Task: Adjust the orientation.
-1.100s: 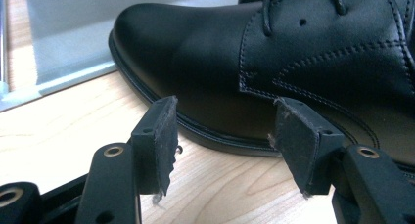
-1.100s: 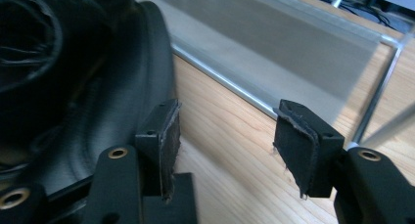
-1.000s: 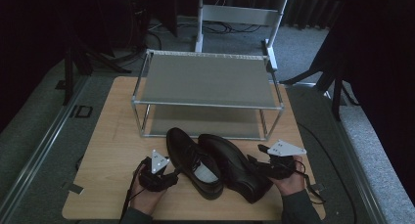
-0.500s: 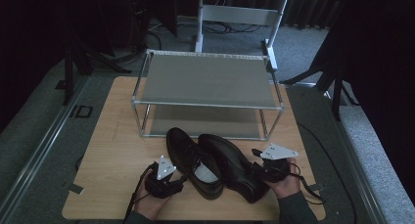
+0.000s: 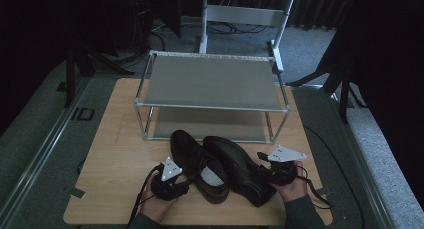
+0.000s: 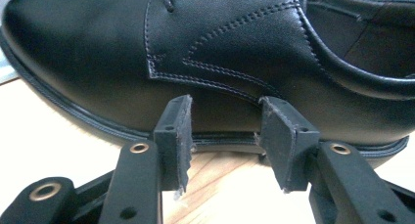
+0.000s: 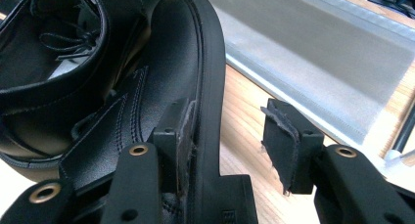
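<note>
Two black leather lace-up shoes lie side by side on the wooden table (image 5: pixel 115 154), the left shoe (image 5: pixel 197 161) and the right shoe (image 5: pixel 235 166). My left gripper (image 5: pixel 186 179) is at the left shoe's outer side. In the left gripper view its jaws (image 6: pixel 225 106) have just been closing; their tips rest against the shoe's (image 6: pixel 195 53) lower side near the sole, with nothing pinched. My right gripper (image 5: pixel 262 169) is at the right shoe's outer side. Its jaws (image 7: pixel 230 106) have also been closing: one pad lies on the upper (image 7: pixel 147 101), the sole edge (image 7: pixel 210 62) is between them, and the other pad stands apart.
A two-tier metal shoe rack (image 5: pixel 212 81) stands just behind the shoes, both mesh shelves bare. Its lower shelf (image 7: pixel 318 62) shows close by in the right gripper view. A white chair frame (image 5: pixel 245 14) is behind the table, and dark floor surrounds it.
My left gripper has shifted right, up against the left shoe, and its jaws have narrowed. The right gripper has stayed at the right shoe while its jaws narrowed a little.
</note>
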Available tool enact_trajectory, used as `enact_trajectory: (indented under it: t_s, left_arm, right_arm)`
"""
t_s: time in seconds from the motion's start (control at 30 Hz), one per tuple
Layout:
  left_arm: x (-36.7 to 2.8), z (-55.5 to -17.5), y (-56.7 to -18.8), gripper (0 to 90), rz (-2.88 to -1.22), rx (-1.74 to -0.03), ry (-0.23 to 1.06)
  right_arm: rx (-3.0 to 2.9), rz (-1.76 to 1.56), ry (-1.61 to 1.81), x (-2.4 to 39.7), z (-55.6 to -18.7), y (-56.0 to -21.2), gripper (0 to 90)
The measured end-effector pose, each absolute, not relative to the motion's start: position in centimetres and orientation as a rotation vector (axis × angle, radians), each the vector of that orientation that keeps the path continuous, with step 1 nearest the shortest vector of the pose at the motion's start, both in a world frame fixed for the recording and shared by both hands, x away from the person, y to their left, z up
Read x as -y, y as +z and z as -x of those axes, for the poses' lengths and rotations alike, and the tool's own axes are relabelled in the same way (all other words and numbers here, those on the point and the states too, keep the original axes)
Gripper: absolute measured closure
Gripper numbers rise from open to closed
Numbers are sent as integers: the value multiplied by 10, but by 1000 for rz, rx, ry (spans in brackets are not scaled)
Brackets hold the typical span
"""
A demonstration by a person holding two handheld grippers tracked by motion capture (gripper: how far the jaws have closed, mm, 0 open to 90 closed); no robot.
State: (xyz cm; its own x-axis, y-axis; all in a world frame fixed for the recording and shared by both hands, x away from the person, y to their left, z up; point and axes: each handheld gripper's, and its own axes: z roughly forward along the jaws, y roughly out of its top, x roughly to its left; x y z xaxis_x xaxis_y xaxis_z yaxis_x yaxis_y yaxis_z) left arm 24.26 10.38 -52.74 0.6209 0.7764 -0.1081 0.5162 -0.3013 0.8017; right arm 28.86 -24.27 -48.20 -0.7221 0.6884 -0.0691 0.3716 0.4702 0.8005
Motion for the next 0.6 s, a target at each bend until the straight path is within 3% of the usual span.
enact_trajectory:
  t_s: [0.3, 0.6]
  left_arm:
    - [-101, -242, -527, 638, -1966, -1010, 363]
    - [-102, -239, -539, 581, -2064, -995, 293]
  right_arm:
    - [-2322, -907, 1134, 245, -291, -481, 539]
    - [-2308, -924, 1137, 248, -294, -481, 539]
